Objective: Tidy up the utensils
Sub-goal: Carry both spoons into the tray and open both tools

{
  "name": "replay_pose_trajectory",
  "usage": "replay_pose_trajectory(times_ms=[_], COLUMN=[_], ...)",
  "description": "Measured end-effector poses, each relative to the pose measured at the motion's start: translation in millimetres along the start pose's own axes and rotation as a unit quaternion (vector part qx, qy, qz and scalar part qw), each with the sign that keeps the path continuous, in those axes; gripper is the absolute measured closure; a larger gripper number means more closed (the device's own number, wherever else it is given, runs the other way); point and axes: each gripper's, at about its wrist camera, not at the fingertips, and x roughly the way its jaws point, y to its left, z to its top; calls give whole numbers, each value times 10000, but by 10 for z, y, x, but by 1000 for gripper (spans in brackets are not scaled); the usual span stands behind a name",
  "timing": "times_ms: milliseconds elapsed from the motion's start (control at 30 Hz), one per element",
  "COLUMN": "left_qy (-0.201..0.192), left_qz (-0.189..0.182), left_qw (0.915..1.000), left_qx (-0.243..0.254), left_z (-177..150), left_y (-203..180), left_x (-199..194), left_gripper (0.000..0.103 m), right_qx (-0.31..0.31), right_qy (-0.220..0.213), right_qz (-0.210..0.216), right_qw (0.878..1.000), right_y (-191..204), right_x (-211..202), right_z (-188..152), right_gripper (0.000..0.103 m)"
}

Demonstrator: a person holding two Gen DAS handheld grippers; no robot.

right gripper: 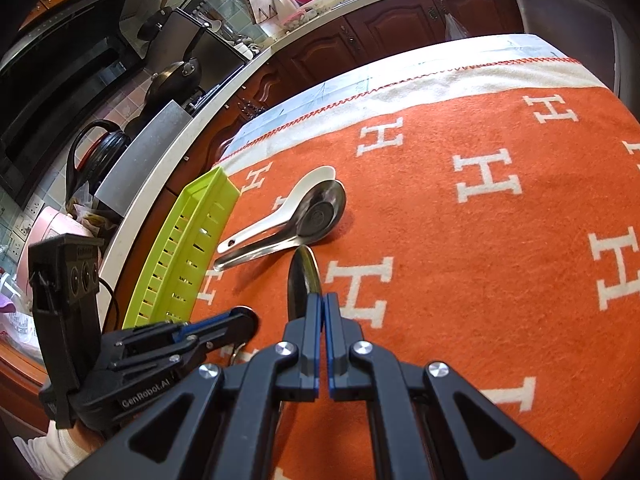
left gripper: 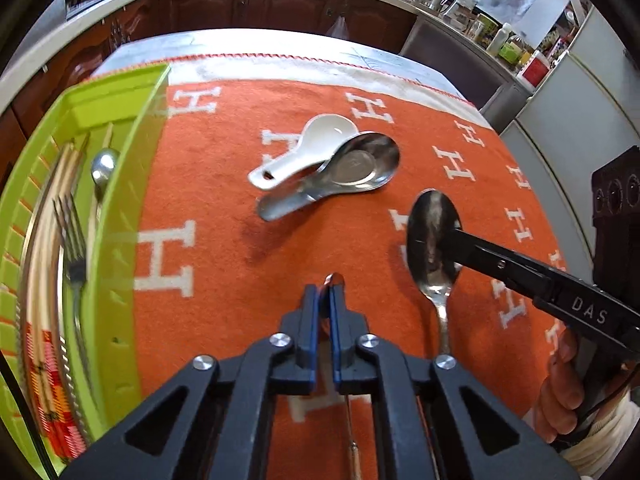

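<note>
Gripping a metal spoon (left gripper: 430, 236) by its bowl, the right gripper (right gripper: 322, 300) is keeping its fingers clenched flat on it. The bowl is standing on edge just above the orange cloth (left gripper: 224, 288) and the handle is trailing back toward the person.

The left gripper (left gripper: 330, 292) is also clenched, on a thin utensil (left gripper: 335, 279). Only the rounded metal tip is showing past the pads, with a stem running back underneath; I cannot tell its kind.

The green tray (left gripper: 120, 208) is lying to the left of both grippers, and the left one is sitting nearer to it, between tray and spoon. A fork (left gripper: 74, 248) and chopsticks (left gripper: 44, 240) are lying lengthwise in it. The spoon's long axis is running roughly parallel to them, so a sideways carry should probably need little turning.

A white soup spoon (left gripper: 316, 140) and a steel soup spoon (left gripper: 360, 164) are lying overlapped farther out on the cloth, untouched.
</note>
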Motion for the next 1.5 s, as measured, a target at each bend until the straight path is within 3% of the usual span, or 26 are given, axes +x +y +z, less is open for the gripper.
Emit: replay_pose_trajectory(times_ms=[233,533,733,933,1067,1267,1500], left_qy=[-97,-793,-1420,-1713,-1508,-1107,-853], left_qz=[-404,-578,-112,828,1133,1105,898], left_qw=[9986,9942,9885,9802,9802,9855,9893], left_qx=[-314,-446,-506,-547,-597,-661,-776], left_z=[-51,-34,-25,9,48,73,99], left_y=[69,169,422,701,887,1120,1237], left_x=[-195,-915,-1637,-2045,-1931,-1521,-1131], left_gripper=[102,102,102,102,102,102,102], right_qx=[39,-37,-313,-615,-784,-1225,-1465], right_qy=[-31,-141,-345,-599,-681,-676,-218], right_qz=[179,508,760,986,965,629,100], right_qw=[9998,9986,9960,9914,9899,9882,9889], right_y=[66,323,672,1156,1508,1840,1893], right_x=[-108,-248,-398,-461,-307,81,654], right_z=[7,58,185,393,515,598,612], right_gripper=[101,101,101,101,101,101,101])
